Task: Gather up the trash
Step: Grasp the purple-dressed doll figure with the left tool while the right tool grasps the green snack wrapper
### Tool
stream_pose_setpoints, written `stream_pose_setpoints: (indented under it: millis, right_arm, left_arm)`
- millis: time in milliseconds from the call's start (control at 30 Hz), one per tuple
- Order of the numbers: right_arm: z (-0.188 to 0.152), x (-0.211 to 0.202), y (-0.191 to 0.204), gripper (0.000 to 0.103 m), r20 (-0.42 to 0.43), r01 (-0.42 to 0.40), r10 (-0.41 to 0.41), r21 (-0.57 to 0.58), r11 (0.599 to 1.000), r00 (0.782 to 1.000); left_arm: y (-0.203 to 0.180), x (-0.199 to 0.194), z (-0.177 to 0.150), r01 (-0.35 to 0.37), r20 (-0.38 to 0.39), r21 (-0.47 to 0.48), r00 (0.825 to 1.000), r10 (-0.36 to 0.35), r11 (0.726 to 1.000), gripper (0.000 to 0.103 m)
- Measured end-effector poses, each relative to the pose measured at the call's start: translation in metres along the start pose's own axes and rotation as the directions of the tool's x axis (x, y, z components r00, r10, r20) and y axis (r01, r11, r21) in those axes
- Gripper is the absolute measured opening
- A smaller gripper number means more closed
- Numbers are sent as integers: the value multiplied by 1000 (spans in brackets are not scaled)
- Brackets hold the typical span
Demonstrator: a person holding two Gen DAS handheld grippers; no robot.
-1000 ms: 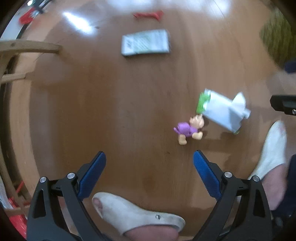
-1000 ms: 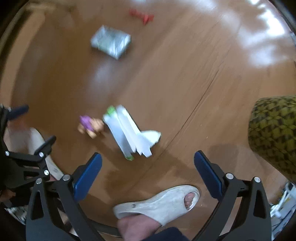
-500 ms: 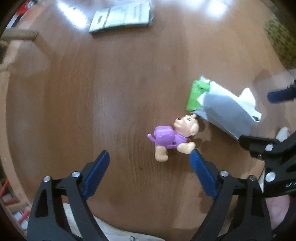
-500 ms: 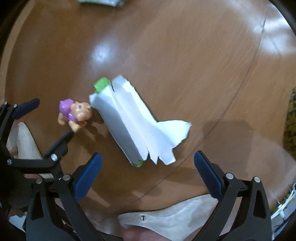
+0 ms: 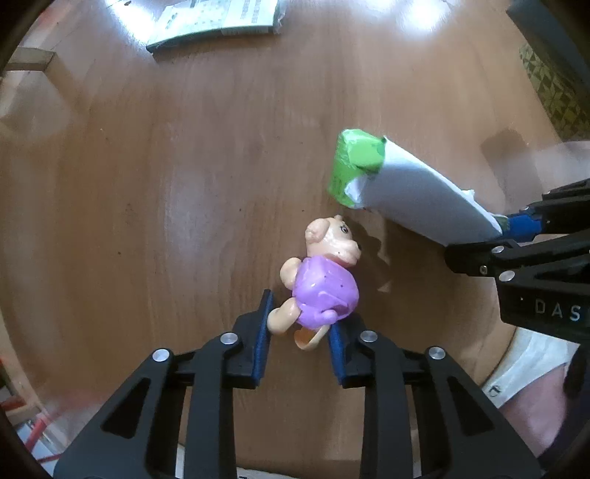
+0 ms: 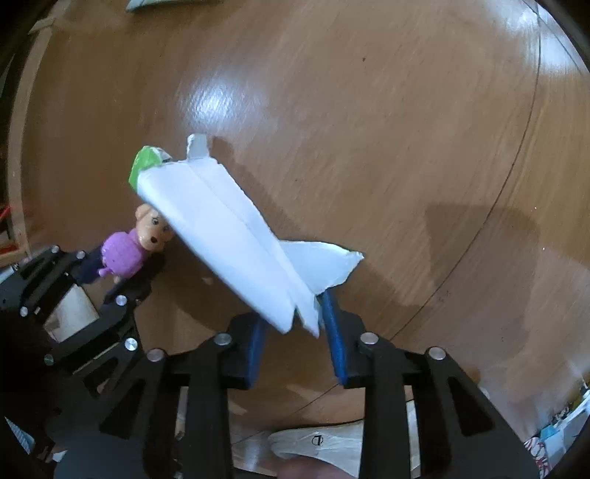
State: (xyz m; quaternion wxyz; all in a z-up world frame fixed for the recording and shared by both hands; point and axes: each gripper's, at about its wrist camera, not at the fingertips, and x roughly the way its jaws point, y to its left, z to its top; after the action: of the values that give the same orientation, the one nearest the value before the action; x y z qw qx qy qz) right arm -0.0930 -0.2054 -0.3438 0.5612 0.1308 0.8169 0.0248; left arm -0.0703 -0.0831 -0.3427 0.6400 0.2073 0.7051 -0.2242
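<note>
Your left gripper [image 5: 300,328] has its jaws narrowed most of the way and closing, with the lower body and legs of the small toy figure [image 5: 320,280] between the blue pads, which touch it on both sides. Your right gripper [image 6: 293,331] is likewise nearly closed and closing, with the torn near end of the white flattened carton [image 6: 236,235] pinched between its pads.

In the left wrist view the toy sits at centre, its head pointing up toward the carton's green end [image 5: 354,165]; the carton runs from there down to the right edge, where your right gripper meets it. In the right wrist view the carton slants from upper left to lower centre, its far end raised over the toy's head at middle left, and your left gripper shows at the lower left clamped on the toy.

Everything sits on a glossy brown wooden floor [image 6: 405,129]. A flat printed packet [image 5: 217,18] lies at the top of the left view, well apart. A white slipper [image 6: 324,442] shows at the bottom edge, and a patterned yellow-green rug [image 5: 553,92] at upper right.
</note>
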Motion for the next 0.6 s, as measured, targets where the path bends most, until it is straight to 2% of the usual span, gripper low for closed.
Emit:
stream_pose_setpoints:
  millis: [67, 267, 300, 600]
  right_arm:
    - [-2, -6, 3, 15, 12, -5, 5, -8, 1000, 1000]
    - [-7, -43, 4, 12, 88, -53, 51, 18, 998, 995]
    - [-8, -53, 3, 3, 111, -68, 64, 29, 997, 992]
    - [-22, -159, -5, 2, 313, -136, 118, 35, 990, 942]
  left_arm:
    - [-3, -6, -1, 5, 8, 7, 1000, -5, 1000, 27]
    - [10, -36, -2, 10, 30, -16, 999, -9, 1000, 27]
    - [14, -43, -3, 12, 39, -29, 999, -11, 1000, 27]
    - [52, -141, -4, 3, 147, -148, 989, 19, 989, 26]
